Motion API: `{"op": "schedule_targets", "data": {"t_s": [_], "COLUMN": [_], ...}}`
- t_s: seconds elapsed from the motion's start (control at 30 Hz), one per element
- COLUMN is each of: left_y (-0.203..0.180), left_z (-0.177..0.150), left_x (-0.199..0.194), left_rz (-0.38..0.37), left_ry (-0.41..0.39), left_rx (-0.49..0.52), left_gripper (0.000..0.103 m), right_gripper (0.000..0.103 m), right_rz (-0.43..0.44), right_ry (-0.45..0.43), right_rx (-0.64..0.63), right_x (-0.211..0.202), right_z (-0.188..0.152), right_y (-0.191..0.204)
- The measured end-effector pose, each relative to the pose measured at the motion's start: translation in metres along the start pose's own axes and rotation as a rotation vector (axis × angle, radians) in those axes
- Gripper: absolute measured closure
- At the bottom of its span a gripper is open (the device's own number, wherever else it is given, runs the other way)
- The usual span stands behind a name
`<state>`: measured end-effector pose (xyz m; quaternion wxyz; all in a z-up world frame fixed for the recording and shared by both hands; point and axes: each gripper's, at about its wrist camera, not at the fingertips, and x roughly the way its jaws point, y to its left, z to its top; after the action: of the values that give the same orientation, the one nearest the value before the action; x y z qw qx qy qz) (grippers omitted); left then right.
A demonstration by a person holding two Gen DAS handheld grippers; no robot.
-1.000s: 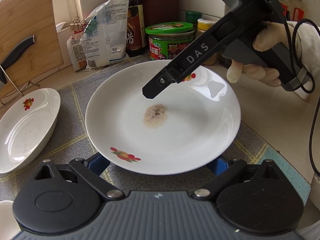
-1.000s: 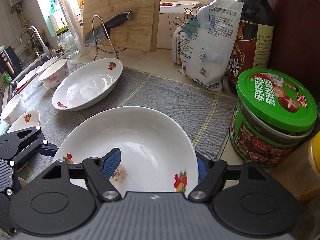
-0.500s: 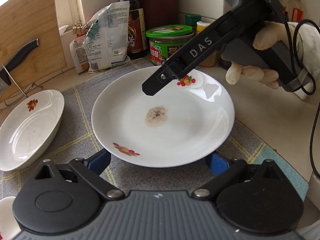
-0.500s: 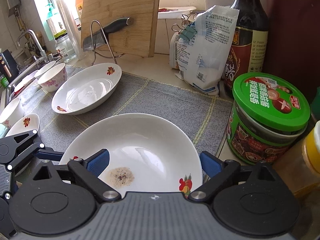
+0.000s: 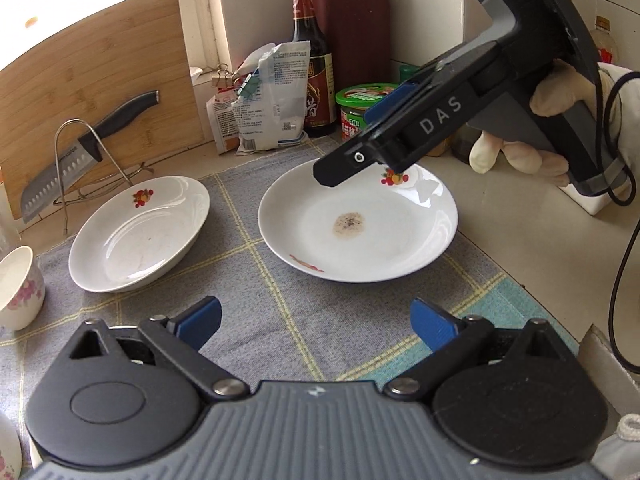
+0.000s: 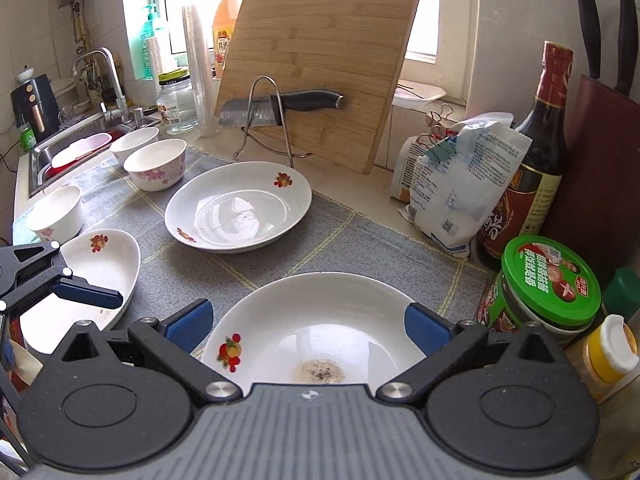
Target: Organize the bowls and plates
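kitchen counter under a window, grey checked mat (image 6: pixel 360 236) covering most of it, sink (image 6: pixel 44 152) at far left end, cutting board (image 6: pixel 320 76) and knife (image 6: pixel 280 110) propped at the back edge. jar with green lid (image 6: pixel 548 288), sauce bottle (image 6: pixel 532 176) and clipped bags (image 6: pixel 460 184) crowding the right back corner.

nothing stacked yet. stained plate (image 5: pixel 356 224) flat on the mat near its right edge, speckled residue at centre. clean plate (image 5: pixel 140 236) apart from it toward the back-left. third plate (image 6: pixel 92 276) at the mat's front left. three flowered bowls (image 6: pixel 156 164) standing singly near the sink end, none nested.

left gripper (image 5: pixel 316 324) spread wide, empty, hovering short of the stained plate, not touching. right gripper (image 6: pixel 308 320) also spread wide, empty, poised above that plate's right rim, jaws flanking it without contact as far as visible.

judged very early: plates to be gathered into one pile, bowls nested, all remaining. stained plate looks like the first candidate to lift.
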<state>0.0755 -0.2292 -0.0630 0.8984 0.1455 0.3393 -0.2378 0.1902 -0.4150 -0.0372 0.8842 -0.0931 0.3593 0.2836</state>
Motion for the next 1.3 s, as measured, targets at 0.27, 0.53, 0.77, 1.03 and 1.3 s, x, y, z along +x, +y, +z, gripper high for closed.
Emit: {"op": "schedule_targets", "data": {"t_s": [0.27, 0.53, 0.77, 1.03, 1.3], "left_y": [0.020, 0.061, 0.089, 0.125, 0.155], "left_z": [-0.033, -0.063, -0.082, -0.104, -0.116], "left_x": [-0.051, -0.086, -0.098, -0.106, -0.108], "left_rz": [0.067, 0.124, 0.147, 0.111, 0.018], "left_ry": [-0.014, -0.015, 0.003, 0.010, 0.001], "left_rx": [-0.029, -0.116, -0.123, -0.138, -0.109], "left_gripper": [0.003, 0.001, 0.001, 0.001, 0.001], "right_gripper": [0.000, 0.000, 0.000, 0.000, 0.000], "right_rz": [-0.015, -0.056, -0.090, -0.116, -0.178], "right_ry": [-0.005, 0.021, 0.072, 0.146, 0.185], "right_rx": [-0.026, -0.023, -0.002, 0.005, 0.054], "right_x": [-0.010, -0.013, -0.008, 0.015, 0.036], "right_z": [-0.006, -0.024, -0.045, -0.072, -0.077], "right_y": [0.055, 0.116, 0.161, 0.216, 0.247]}}
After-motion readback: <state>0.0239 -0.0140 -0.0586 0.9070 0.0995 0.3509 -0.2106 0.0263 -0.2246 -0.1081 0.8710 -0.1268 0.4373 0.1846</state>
